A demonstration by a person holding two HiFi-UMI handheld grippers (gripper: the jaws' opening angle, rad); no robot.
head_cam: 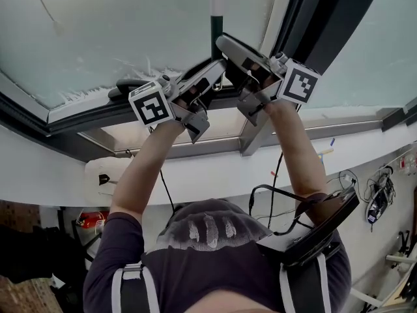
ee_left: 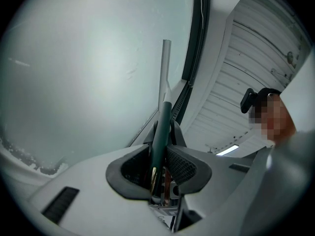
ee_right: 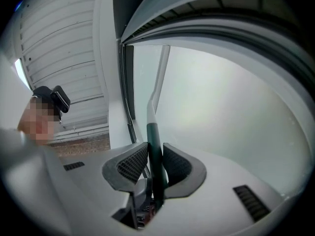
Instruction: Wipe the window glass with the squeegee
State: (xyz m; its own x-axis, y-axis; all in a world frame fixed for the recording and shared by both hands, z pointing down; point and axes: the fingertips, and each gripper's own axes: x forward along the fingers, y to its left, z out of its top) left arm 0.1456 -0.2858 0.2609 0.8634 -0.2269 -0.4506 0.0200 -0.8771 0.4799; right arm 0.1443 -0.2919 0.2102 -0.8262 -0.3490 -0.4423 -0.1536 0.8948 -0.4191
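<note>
Both tongs are up at the window, clamped on the same squeegee handle.

- Left tongs: closed on the dark green part of the handle. In the left gripper view the left tongs have both pads pressed against the handle.
- Right tongs: also closed on the green handle, just beside the left pair and a bit higher. In the right gripper view the right tongs grip the handle just below where the green meets the pale pole.
- The pole runs up along the window glass and out of the top of the head view, so the blade end is out of shot.
- The glass looks hazy in both gripper views. A white residue streaks its lower edge, just above the dark window frame.
- Both of the person's arms are raised, with the forearms converging under the tongs.
</note>
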